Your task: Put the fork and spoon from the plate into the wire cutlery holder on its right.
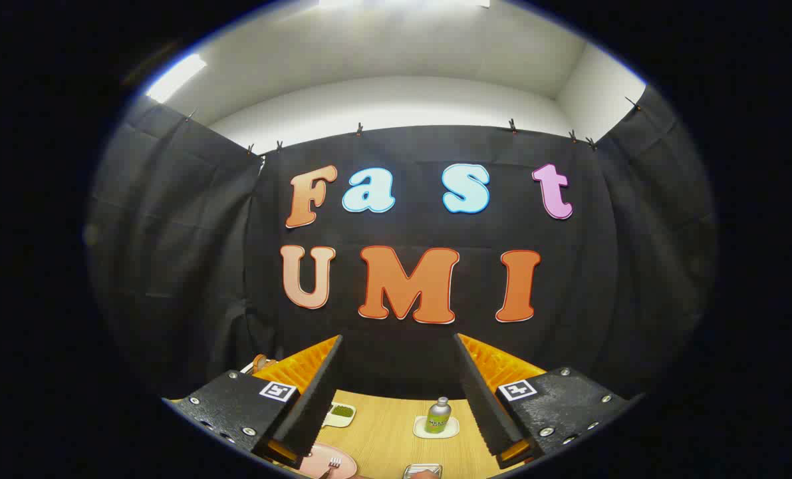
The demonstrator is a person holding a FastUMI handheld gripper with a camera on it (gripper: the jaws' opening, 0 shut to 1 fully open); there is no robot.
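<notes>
My gripper (399,346) is held high over the wooden table, open, with nothing between its two black fingers (316,392). Far below, just beside the left finger, lies a pink plate (346,462) with a fork (334,464) on it, tines pointing away from me. To the plate's right, low between the fingers, the top of the wire cutlery holder (422,471) peeks out. I cannot make out the spoon.
A small green bottle (439,415) stands on a white coaster (435,429) at the back of the table, between the fingers. A white dish with green contents (341,414) sits next to the left finger. A brown object (260,363) is at the far left.
</notes>
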